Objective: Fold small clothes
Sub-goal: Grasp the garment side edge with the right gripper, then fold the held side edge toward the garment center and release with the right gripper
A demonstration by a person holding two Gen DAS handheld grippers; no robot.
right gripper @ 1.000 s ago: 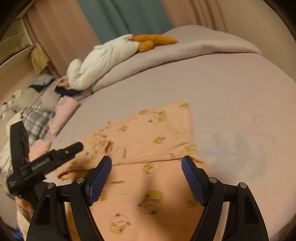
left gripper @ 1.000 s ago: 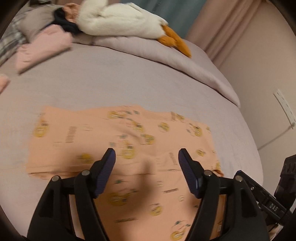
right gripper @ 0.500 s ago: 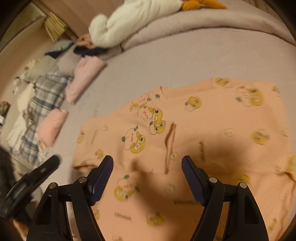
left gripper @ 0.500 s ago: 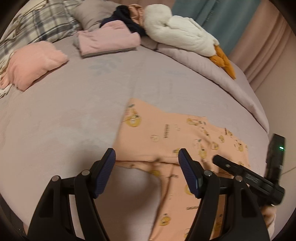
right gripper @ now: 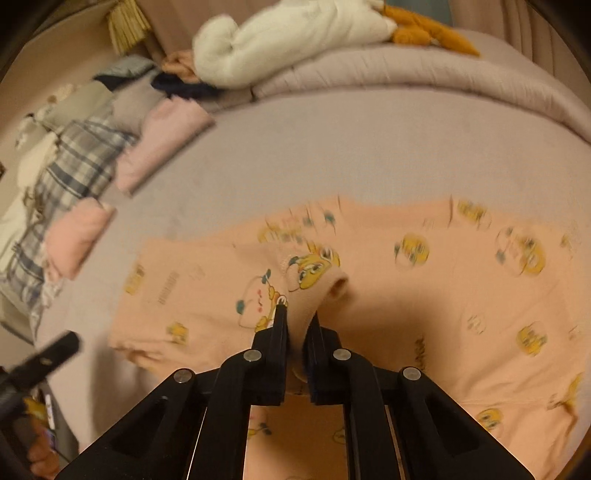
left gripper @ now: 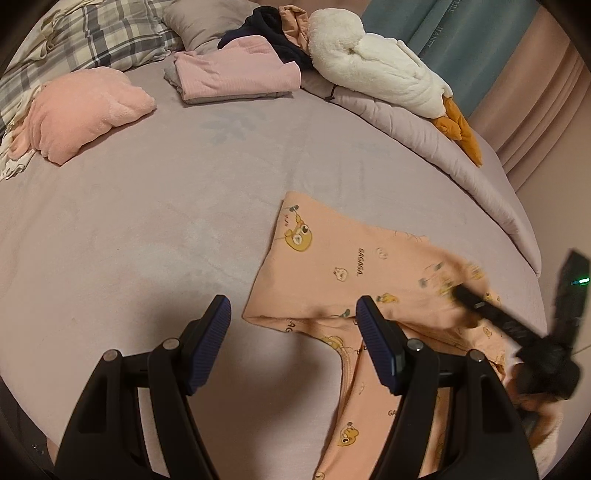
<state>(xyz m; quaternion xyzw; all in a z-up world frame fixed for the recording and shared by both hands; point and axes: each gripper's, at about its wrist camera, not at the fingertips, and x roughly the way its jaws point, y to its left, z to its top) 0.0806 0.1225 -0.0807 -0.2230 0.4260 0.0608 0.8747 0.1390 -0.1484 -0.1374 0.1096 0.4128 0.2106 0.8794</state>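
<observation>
Peach pyjama fabric (left gripper: 343, 258) (yellow cartoon print) is spread flat on the mauve bedsheet (left gripper: 147, 229). At left, the left gripper (left gripper: 293, 325) is held wide apart above the garment's edge, gripping nothing. At right, the right gripper (right gripper: 295, 321) is clamped on a raised pinch of the fabric.

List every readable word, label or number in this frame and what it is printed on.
"GAGAGA": printed on the peach garment, left wrist view.
Partial "GA" repeats lower on that garment, cut off.
Vertical lettering on the teal curtain: too small to read.
Garment print in the right wrist view: blurred, unreadable.
</observation>
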